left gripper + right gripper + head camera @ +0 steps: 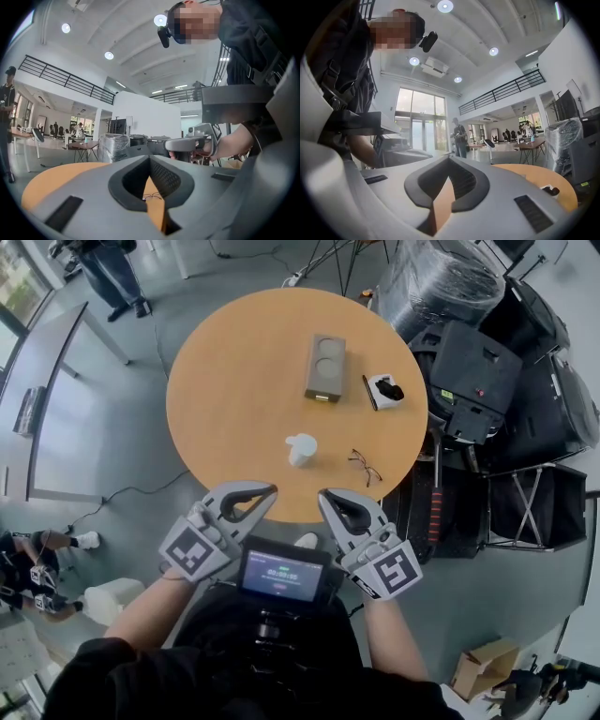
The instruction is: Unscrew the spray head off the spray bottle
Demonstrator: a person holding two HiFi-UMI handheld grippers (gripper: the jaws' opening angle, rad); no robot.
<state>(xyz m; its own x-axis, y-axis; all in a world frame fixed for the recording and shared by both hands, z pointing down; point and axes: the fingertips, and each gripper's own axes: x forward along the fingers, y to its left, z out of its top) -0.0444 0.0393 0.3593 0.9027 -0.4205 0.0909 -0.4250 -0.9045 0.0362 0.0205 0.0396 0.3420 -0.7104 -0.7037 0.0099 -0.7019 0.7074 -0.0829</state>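
The white spray bottle [301, 449] stands upright on the round wooden table [234, 381], a little in from its near edge. Both grippers hover at that near edge, pointing level toward the table with nothing in them. My left gripper [270, 490] is shut, below and left of the bottle. My right gripper [324, 495] is shut too, below and slightly right of it. The left gripper view shows the closed jaws [150, 159] with the table top behind them, and the right gripper view shows the same [450, 164]. The bottle appears in neither gripper view.
A pair of glasses [365, 466] lies right of the bottle. Farther back sit a grey box [325, 367] and a white holder with a black object [384, 390]. Black cases and a wrapped bundle [441, 282] crowd the table's right side. A person [112, 273] stands at the far left.
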